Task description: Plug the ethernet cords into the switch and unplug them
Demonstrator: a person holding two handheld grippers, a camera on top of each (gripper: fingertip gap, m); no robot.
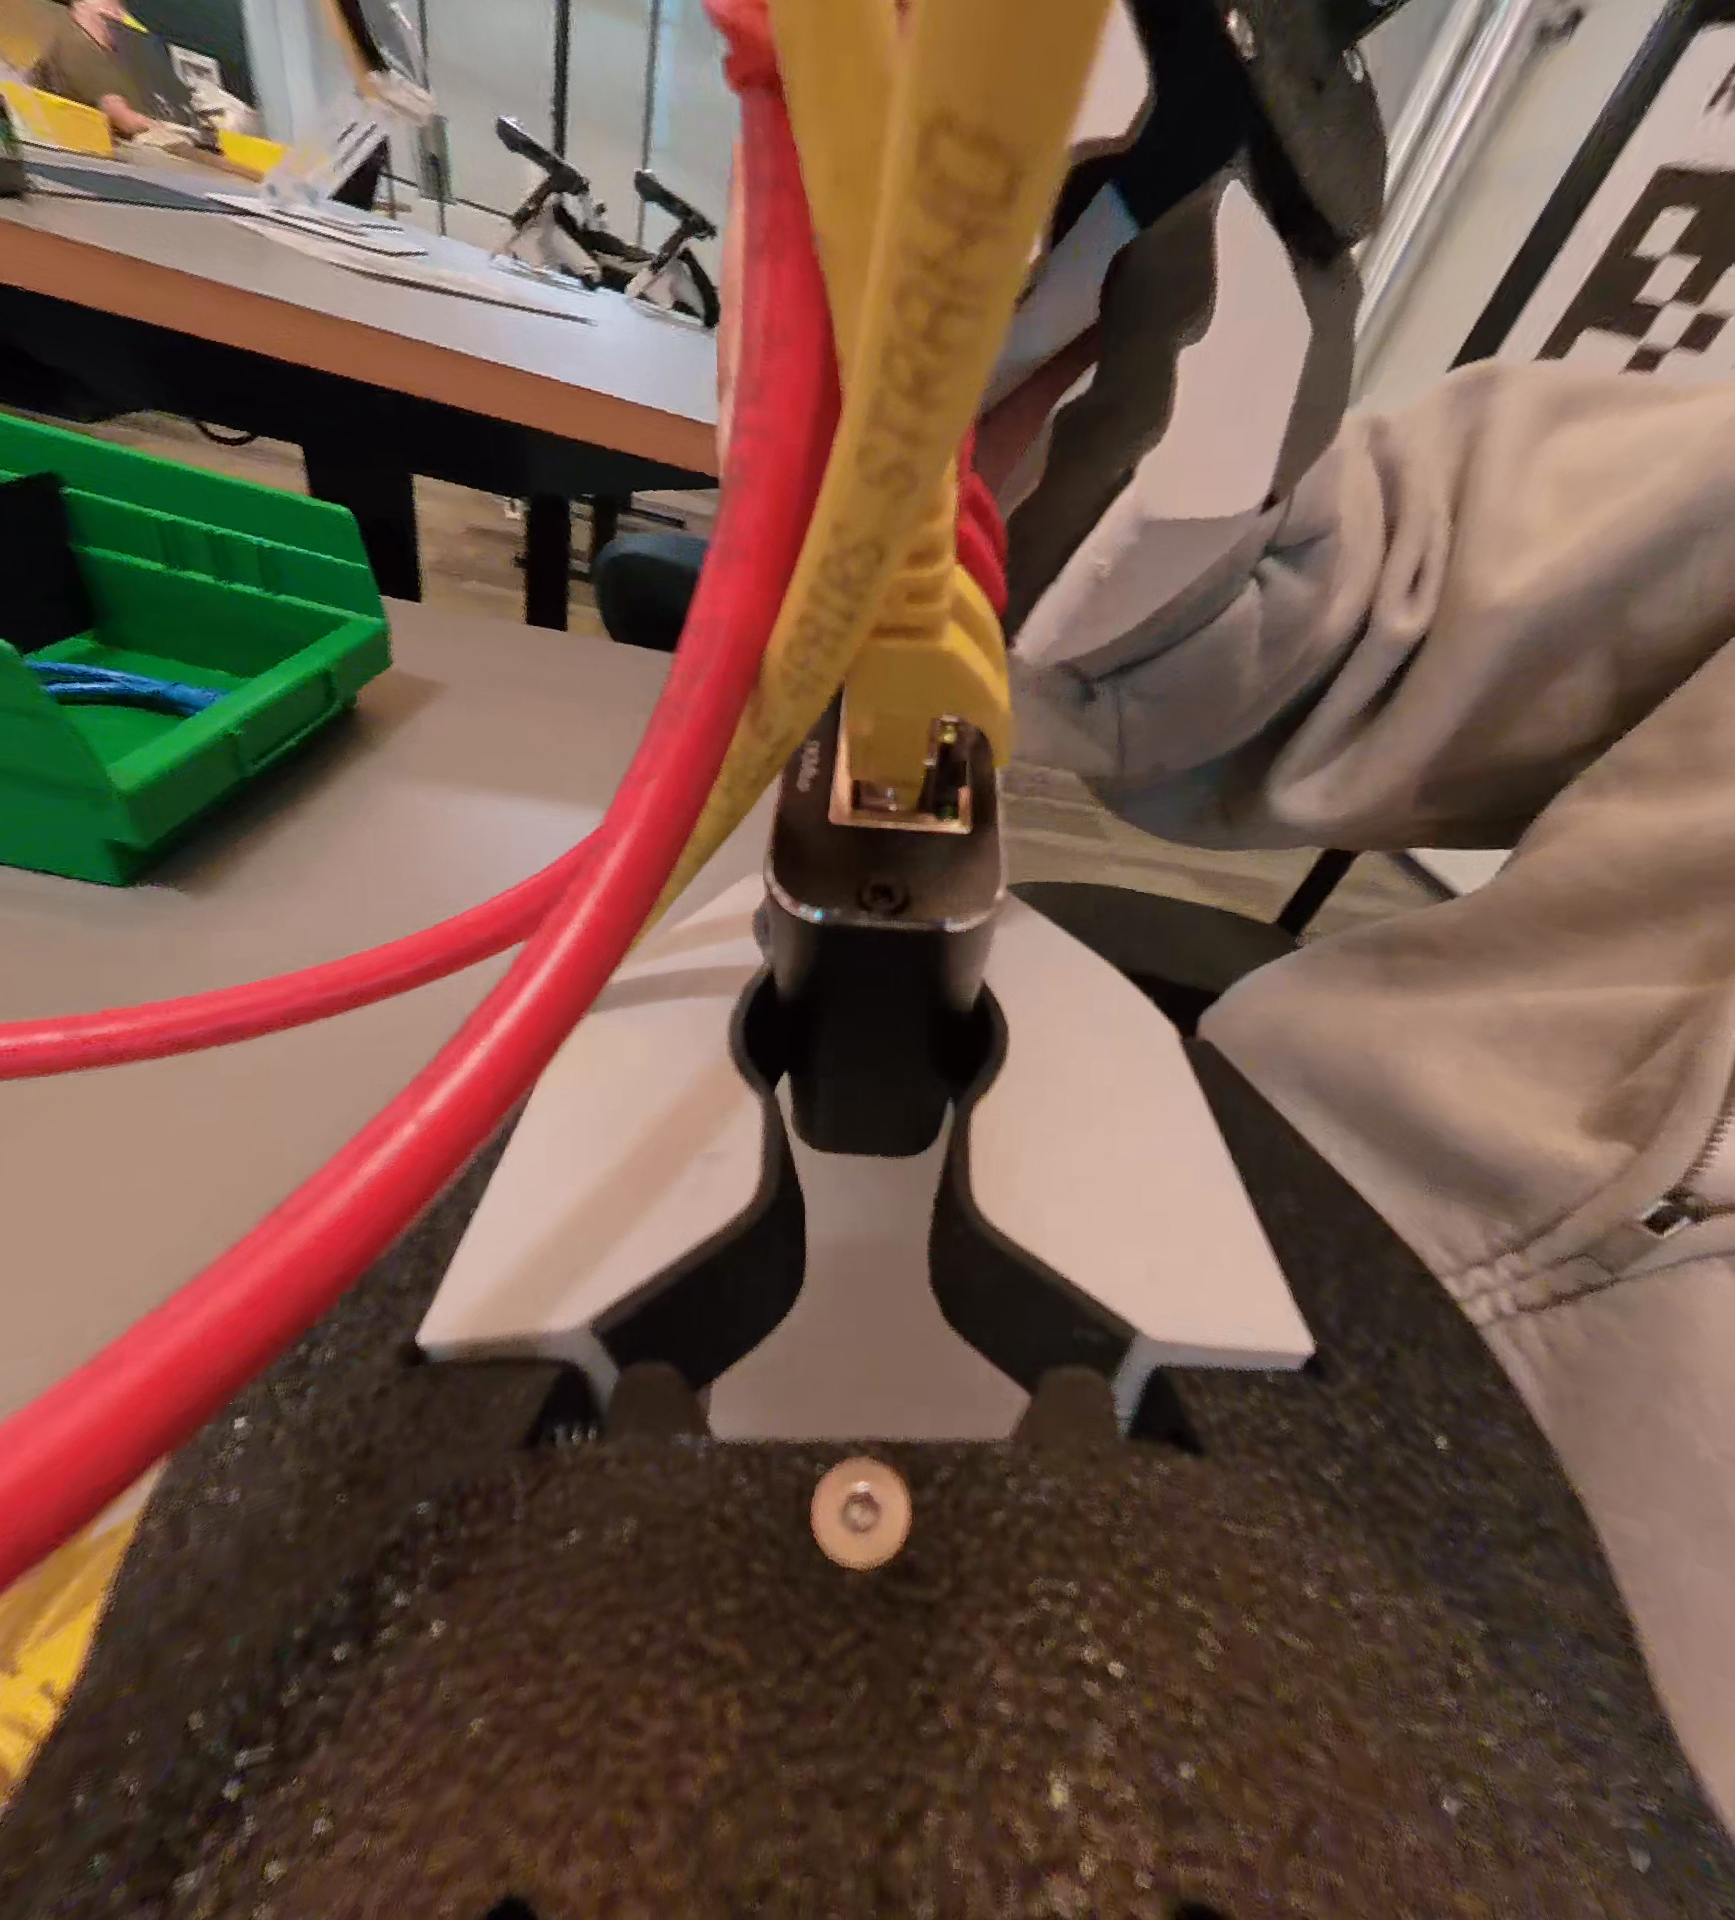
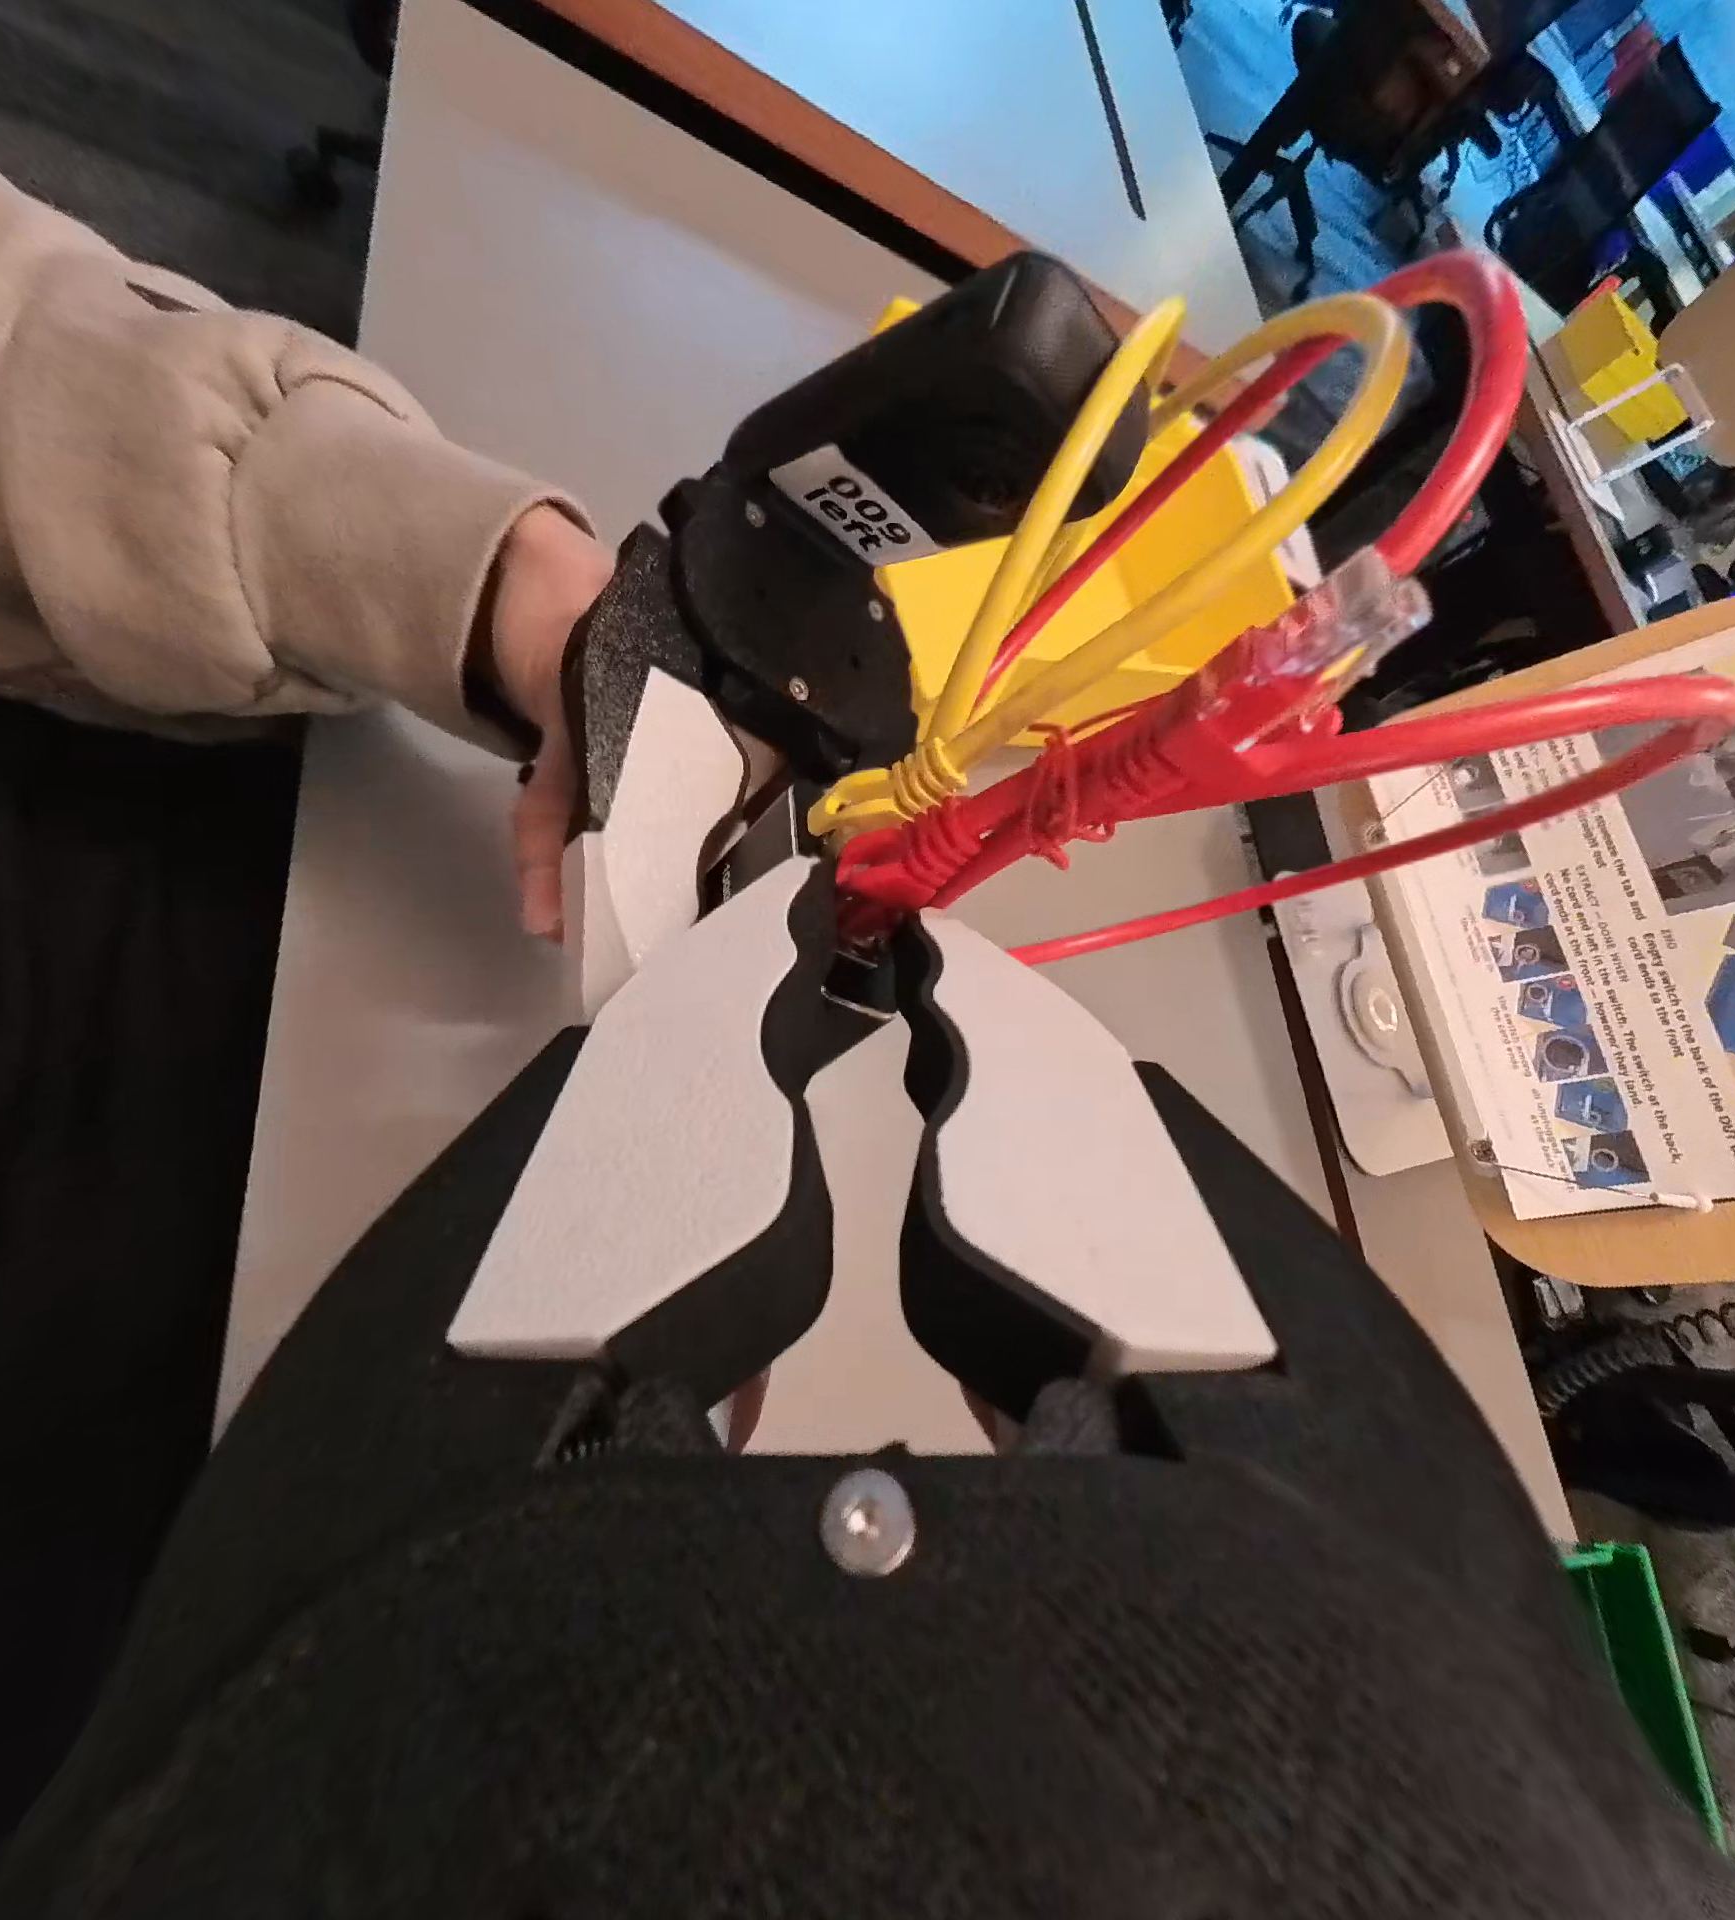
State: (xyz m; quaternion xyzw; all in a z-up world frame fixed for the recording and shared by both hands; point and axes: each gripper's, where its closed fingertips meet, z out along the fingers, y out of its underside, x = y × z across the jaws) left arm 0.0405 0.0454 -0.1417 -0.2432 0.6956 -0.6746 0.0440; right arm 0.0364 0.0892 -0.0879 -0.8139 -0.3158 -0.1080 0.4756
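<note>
A green bin (image 1: 146, 665) is sitting on the counter (image 1: 219, 1091) at the far left. The left gripper (image 1: 873, 1039) is squeezing its jaws tight on the small black switch (image 1: 878, 904), holding it up in the air. The yellow cord (image 1: 930, 623) is sitting in its port. The right gripper (image 2: 858, 935) is pinching the red cord (image 2: 1039, 810) plug at the switch. The looped cords could be snagging, and a crooked pull might be twisting the switch loose.

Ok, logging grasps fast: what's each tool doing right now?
Left tool: closed on the black switch.
Right tool: closed around the red plug at the switch.
</note>
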